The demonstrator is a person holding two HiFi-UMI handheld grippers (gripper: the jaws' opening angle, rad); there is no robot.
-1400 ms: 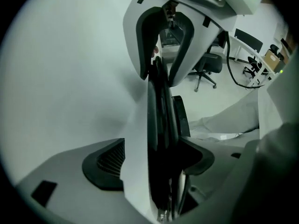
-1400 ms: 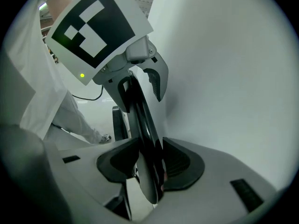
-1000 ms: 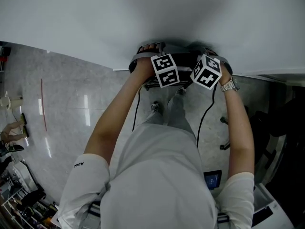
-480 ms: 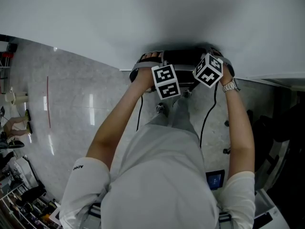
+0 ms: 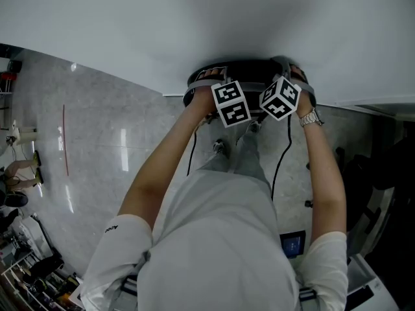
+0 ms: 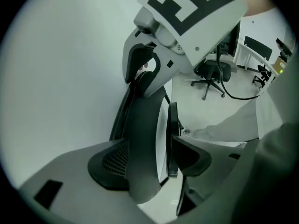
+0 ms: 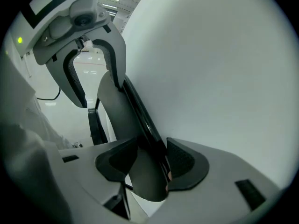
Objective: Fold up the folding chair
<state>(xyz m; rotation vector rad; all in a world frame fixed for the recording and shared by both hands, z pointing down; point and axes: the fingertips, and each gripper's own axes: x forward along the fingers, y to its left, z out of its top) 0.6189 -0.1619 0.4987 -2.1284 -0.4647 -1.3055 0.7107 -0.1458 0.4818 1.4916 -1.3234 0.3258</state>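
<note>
Looks close to finished. Folding chair at twelve o'clock from the person, collapsed: grey panel and black frame lying nearly flat together, propped against the white wall. Full closure not checkable from these angles. Left to do, probably: releasing it and stepping back.

Left gripper astride the chair's top edge, jaws wide and closing, grey panel and black frame both between the pads, one pad at nine o'clock of them, the other at three; no firm press evident yet. Right gripper likewise astride panel and frame, jaws opening, pads just beside the two faces, hold apparently loose rather than clamped.
</note>
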